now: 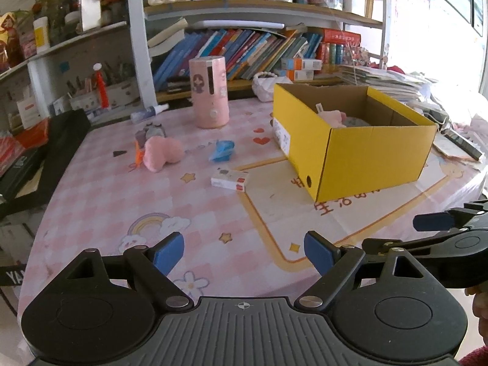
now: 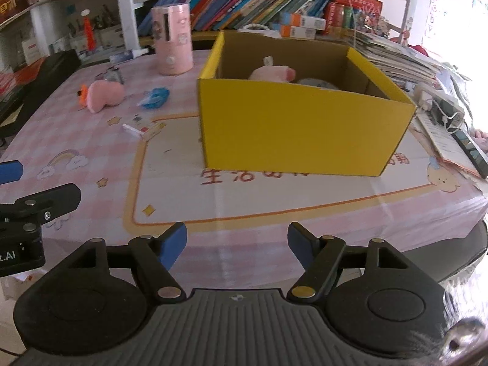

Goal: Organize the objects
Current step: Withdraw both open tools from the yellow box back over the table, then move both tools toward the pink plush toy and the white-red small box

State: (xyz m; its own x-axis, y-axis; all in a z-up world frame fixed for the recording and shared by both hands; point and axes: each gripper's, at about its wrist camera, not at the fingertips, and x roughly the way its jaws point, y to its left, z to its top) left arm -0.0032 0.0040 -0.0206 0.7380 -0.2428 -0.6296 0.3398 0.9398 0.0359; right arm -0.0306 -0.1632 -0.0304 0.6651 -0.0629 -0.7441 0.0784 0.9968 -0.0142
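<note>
The left wrist view shows the yellow box (image 1: 360, 152) from one corner, with a white label on its short wall and a round hole low on the corner; the right wrist view faces its long plain wall (image 2: 305, 128) and shows neither. The right view looks deeper inside: a pink plush (image 2: 273, 73) with a white tag lies against the far wall, and a pale round thing beside it at 3 o'clock is too hidden to name. In the left view only the plush's top (image 1: 331, 116) peeks over the rim.

The box is open-topped, brown cardboard inside, standing on the pink checked bench (image 1: 122, 201) at 1 o'clock from the left gripper (image 1: 244, 253). Loose things lie at 11 o'clock from it: a pink plush with an orange bit (image 1: 161, 152), a blue crumpled packet (image 1: 222, 150), and a small white carton (image 1: 230, 179) nearest the box. A pink cylinder (image 1: 210, 91) stands upright behind them.

The left gripper's blue fingers (image 1: 169, 251) stand wide apart with nothing between them. The right gripper (image 2: 237, 247) likewise has its fingers (image 2: 175, 244) spread and empty, above bare bench in front of the box. Each view catches the other gripper at its edge
</note>
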